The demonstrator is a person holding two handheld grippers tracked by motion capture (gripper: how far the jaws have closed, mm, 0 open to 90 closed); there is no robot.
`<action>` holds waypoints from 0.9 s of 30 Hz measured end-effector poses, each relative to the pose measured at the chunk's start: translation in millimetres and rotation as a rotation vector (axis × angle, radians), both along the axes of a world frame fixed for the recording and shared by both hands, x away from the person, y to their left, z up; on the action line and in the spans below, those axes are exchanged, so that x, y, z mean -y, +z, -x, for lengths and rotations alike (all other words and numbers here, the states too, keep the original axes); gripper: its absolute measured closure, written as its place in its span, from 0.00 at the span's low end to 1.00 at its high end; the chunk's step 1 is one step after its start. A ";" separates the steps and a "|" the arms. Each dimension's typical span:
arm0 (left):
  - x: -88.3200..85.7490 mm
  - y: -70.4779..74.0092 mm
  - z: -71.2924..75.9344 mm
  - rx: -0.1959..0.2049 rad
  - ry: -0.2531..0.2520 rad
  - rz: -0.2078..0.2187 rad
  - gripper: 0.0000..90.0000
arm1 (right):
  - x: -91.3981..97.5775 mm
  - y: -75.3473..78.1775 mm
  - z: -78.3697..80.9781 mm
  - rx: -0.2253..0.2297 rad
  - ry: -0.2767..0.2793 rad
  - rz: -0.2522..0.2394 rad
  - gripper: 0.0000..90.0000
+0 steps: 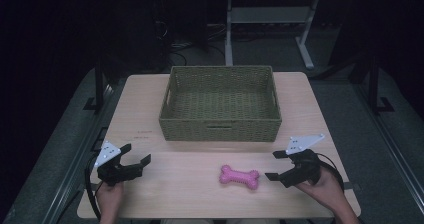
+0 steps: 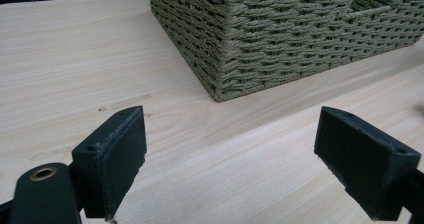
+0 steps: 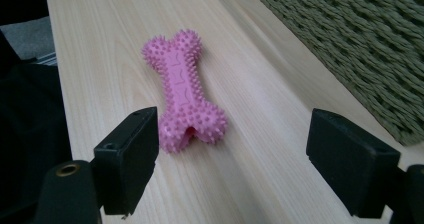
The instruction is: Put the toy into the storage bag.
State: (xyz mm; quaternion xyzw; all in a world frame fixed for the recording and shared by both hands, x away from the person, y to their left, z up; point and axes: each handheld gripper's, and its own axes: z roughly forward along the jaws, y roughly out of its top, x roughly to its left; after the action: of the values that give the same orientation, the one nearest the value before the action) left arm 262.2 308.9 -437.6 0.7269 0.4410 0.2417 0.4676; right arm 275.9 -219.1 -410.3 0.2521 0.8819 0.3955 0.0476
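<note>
A pink spiky bone toy (image 1: pixel 240 177) lies flat on the wooden table (image 1: pixel 190 194), in front of a woven green basket (image 1: pixel 220 125). My right gripper (image 1: pixel 276 165) stands open just right of the bone, jaws pointing at it. In the right gripper view the bone (image 3: pixel 184 95) lies lengthwise ahead of that gripper (image 3: pixel 235 154), near its left jaw, untouched. My left gripper (image 1: pixel 136 153) is open at the table's front left, holding nothing. In the left gripper view that gripper (image 2: pixel 230 149) faces the basket's near corner (image 2: pixel 225 49) over bare wood.
The basket (image 3: pixel 350 39) looks empty inside and takes up the table's far middle. The table's near edge runs close behind both hands. Dark floor, desk legs (image 1: pixel 306 44) and cables lie beyond the table.
</note>
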 end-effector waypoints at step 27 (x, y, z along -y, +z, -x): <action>-1.0 -0.2 0.0 0.003 0.010 0.006 0.14 | -52.4 2.3 -17.4 -0.041 0.137 0.044 0.25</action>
State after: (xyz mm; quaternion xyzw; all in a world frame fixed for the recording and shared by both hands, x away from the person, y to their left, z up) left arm 262.2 310.0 -437.8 0.7228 0.4449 0.2438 0.4692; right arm 293.3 -166.7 -408.0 0.1978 0.9065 0.3730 0.0078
